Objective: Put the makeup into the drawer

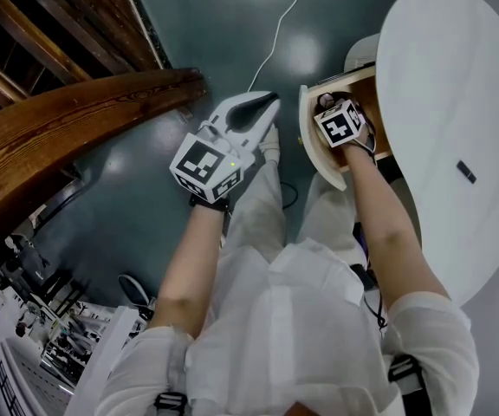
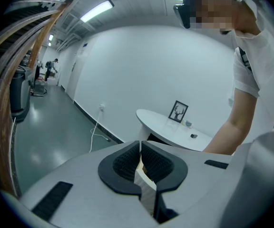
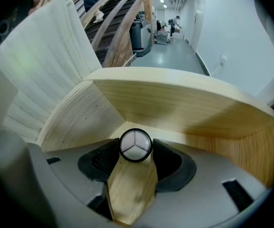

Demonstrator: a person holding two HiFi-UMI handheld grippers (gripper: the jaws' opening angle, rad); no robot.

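The drawer (image 1: pixel 317 150) of pale wood stands pulled out from under the white round table (image 1: pixel 457 94). My right gripper (image 1: pixel 329 104) reaches down into it, marker cube uppermost. In the right gripper view, that gripper (image 3: pixel 136 148) is shut on a round makeup compact (image 3: pixel 135 145) with a black rim and a white three-part lid, held just above the drawer's wooden floor (image 3: pixel 184 103). My left gripper (image 1: pixel 262 104) hangs over the dark floor to the left of the drawer. Its pads (image 2: pixel 127 163) meet with nothing between them.
A curved wooden stair rail (image 1: pixel 76 120) runs at the left. A white cable (image 1: pixel 277 29) trails across the dark floor. On the table lies a small dark object (image 1: pixel 465 172); the left gripper view also shows a framed picture (image 2: pixel 178 112) there.
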